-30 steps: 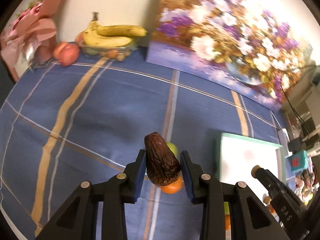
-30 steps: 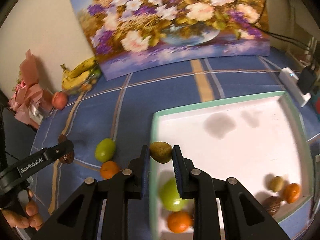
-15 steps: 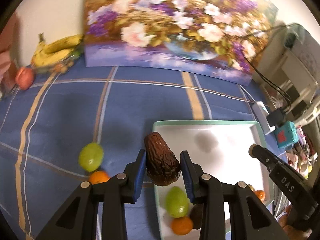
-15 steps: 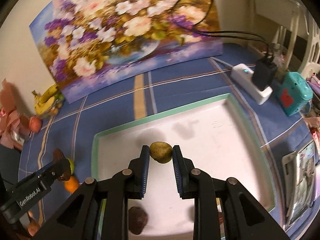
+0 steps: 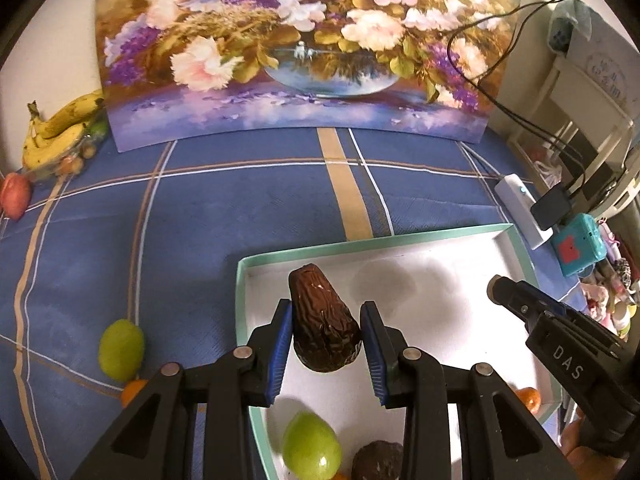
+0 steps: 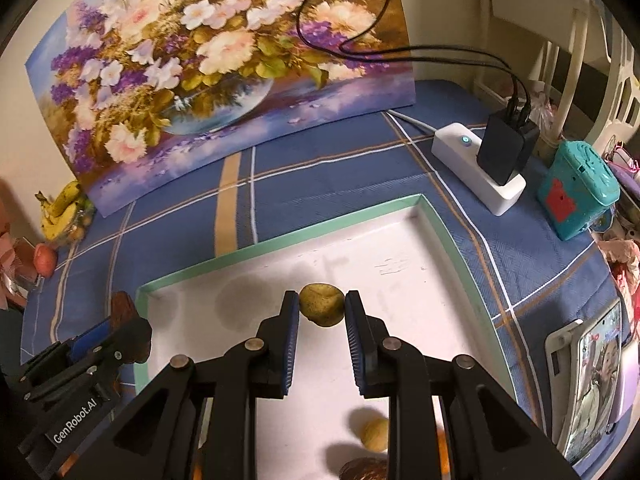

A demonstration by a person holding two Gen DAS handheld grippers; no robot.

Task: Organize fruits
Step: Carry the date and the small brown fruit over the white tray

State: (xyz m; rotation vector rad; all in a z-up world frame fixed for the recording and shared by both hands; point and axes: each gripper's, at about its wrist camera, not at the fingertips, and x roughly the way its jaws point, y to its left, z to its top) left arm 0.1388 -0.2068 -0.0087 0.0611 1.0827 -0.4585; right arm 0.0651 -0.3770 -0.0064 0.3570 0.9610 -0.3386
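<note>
In the left wrist view, the left gripper [image 5: 325,334] is clenched on a wrinkled, glossy brown fruit [image 5: 323,322], held over the 9 o'clock side of the white, mint-rimmed tray [image 5: 400,239], presumably for dropping beside the smooth green fruit [image 5: 312,448] at 6 o'clock. In the right wrist view, the right gripper [image 6: 322,322] pinches a dull, speckled yellowish fruit [image 6: 322,305] over the tray's [image 6: 280,240] middle, likely for release there.

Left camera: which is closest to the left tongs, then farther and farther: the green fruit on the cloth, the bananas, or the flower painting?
From the left tongs:
1. Green fruit, on the cloth just left of the tongs.
2. Flower painting, standing straight ahead at the back.
3. Bananas, in the far left corner.
</note>
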